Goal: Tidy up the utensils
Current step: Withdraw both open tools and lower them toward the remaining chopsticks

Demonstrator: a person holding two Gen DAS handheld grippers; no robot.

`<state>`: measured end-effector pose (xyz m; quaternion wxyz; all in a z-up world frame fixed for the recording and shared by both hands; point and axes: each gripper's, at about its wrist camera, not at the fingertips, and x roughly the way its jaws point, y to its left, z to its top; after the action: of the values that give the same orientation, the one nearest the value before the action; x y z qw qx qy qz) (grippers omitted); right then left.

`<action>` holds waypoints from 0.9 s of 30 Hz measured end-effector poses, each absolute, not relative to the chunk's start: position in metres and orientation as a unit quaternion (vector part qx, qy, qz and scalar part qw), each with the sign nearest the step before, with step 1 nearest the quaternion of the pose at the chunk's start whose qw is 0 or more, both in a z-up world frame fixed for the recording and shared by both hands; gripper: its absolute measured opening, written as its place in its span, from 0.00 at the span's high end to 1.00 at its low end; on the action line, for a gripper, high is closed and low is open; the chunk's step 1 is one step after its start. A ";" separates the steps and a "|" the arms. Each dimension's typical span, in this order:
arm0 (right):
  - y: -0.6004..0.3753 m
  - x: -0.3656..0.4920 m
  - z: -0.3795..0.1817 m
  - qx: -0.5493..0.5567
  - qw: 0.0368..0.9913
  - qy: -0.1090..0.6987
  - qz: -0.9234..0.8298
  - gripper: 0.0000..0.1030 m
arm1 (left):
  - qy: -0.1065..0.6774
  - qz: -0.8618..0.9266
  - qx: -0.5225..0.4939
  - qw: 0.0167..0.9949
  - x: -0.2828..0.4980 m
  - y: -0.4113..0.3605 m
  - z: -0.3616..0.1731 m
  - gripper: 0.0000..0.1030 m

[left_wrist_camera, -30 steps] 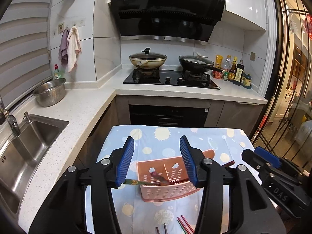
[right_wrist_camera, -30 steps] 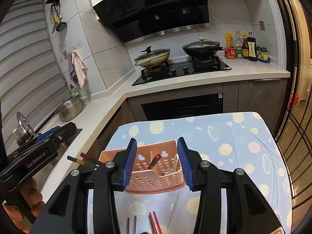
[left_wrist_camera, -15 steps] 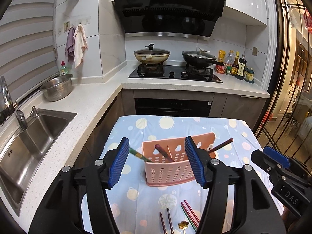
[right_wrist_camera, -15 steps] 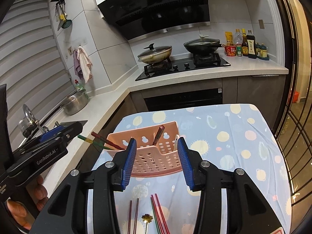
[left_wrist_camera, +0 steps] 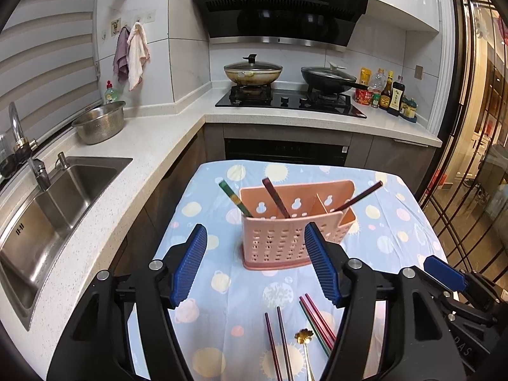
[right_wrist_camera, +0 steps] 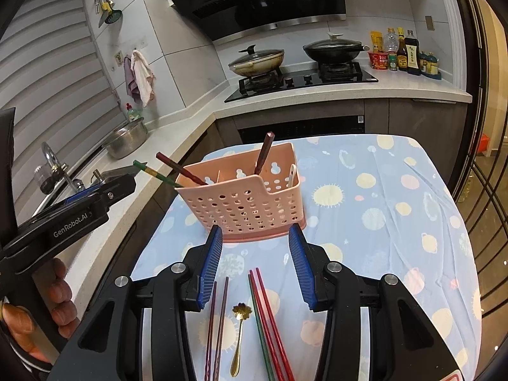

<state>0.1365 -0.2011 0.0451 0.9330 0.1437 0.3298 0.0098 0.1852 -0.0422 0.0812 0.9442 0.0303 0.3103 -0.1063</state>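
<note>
A pink perforated utensil basket point(left_wrist_camera: 279, 238) point(right_wrist_camera: 247, 203) stands on the blue patterned tablecloth point(right_wrist_camera: 381, 216). Chopsticks lean out of it: a green one point(left_wrist_camera: 235, 198) and dark red ones point(left_wrist_camera: 276, 198). A white spoon handle point(right_wrist_camera: 292, 174) shows in its right compartment. On the cloth in front lie a purple chopstick pair point(right_wrist_camera: 217, 324), a gold flower spoon point(right_wrist_camera: 239, 330) and red and green chopsticks point(right_wrist_camera: 270, 327). My left gripper point(left_wrist_camera: 257, 266) is open and empty, just in front of the basket. My right gripper point(right_wrist_camera: 255, 266) is open and empty above the loose utensils.
A counter with a steel sink point(left_wrist_camera: 47, 203) and a steel colander bowl point(left_wrist_camera: 100, 125) runs along the left. A stove with two lidded pans point(left_wrist_camera: 254, 73) and sauce bottles point(left_wrist_camera: 390, 95) is at the back. A glass door point(left_wrist_camera: 476, 158) is on the right.
Both grippers have drawn back and risen from the basket. The basket now stands farther ahead, and the loose chopsticks and spoon on the cloth have come into view.
</note>
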 end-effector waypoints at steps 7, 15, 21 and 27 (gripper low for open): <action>-0.196 0.122 0.033 0.141 0.928 0.345 0.012 0.58 | 0.327 -0.108 0.034 0.938 0.172 -0.040 0.065 0.41; -0.197 0.099 0.006 0.138 0.916 0.377 0.007 0.58 | 0.361 -0.102 0.037 0.926 0.154 -0.034 0.035 0.40; -0.202 0.077 -0.023 0.136 0.900 0.414 -0.005 0.58 | 0.406 -0.105 0.047 0.907 0.139 -0.030 -0.004 0.40; -0.203 0.058 -0.055 0.120 0.883 0.453 -0.018 0.58 | 0.451 -0.103 0.058 0.885 0.122 -0.025 -0.044 0.40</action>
<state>0.0584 -0.2033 -0.0549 0.8831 0.1199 0.4533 -0.0180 0.1216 -0.0246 -0.0445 0.8847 0.0577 0.4510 -0.1026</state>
